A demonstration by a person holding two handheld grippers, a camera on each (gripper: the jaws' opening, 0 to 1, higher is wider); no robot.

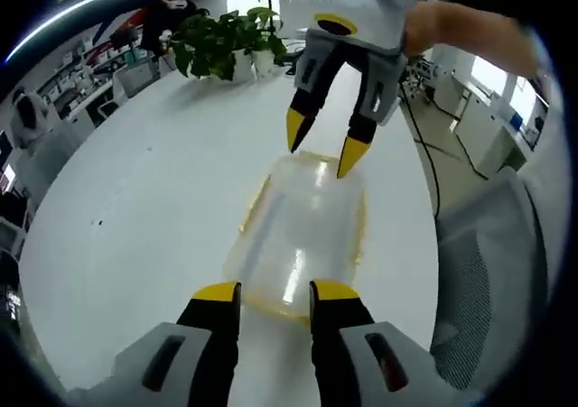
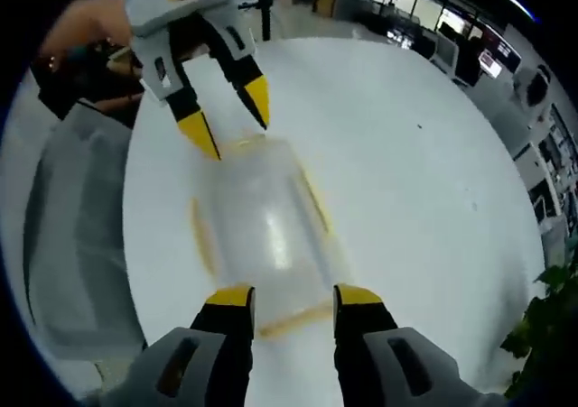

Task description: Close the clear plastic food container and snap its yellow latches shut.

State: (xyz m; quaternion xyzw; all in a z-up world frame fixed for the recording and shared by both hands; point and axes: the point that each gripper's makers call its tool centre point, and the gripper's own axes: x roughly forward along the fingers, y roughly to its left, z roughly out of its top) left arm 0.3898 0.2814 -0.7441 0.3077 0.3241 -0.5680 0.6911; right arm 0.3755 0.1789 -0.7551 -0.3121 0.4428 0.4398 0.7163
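Both grippers stand with jaws parted, one at each short end of the clear plastic food container (image 1: 298, 245), and neither grasps anything. In the left gripper view the left gripper (image 1: 275, 291) has its yellow tips just at the container's near edge, while the right gripper (image 1: 327, 143) reaches in from the far end, its tips at or just above the far rim. The right gripper view shows the same pairing from the other end.

The container lies lengthwise between them on the white desk (image 1: 135, 208), its lid apparently already down on the body; whether any of the yellow latches (image 1: 256, 204) along its edges is snapped cannot be told through the blur. My judgement is that the step in hand is pressing the end latches home. To do it well, each gripper should meet its latch squarely and push inward and down together, so the two forces oppose and the light box does not skate on the smooth desk. Uneven pressure would likely tip or slide it.

The box is thin, translucent plastic, rectangular with rounded corners, glossy and reflective. The desk is matt white and broad. Beyond it stand a leafy green plant (image 1: 221, 41), a grey mesh chair (image 1: 492, 281) and office desks.
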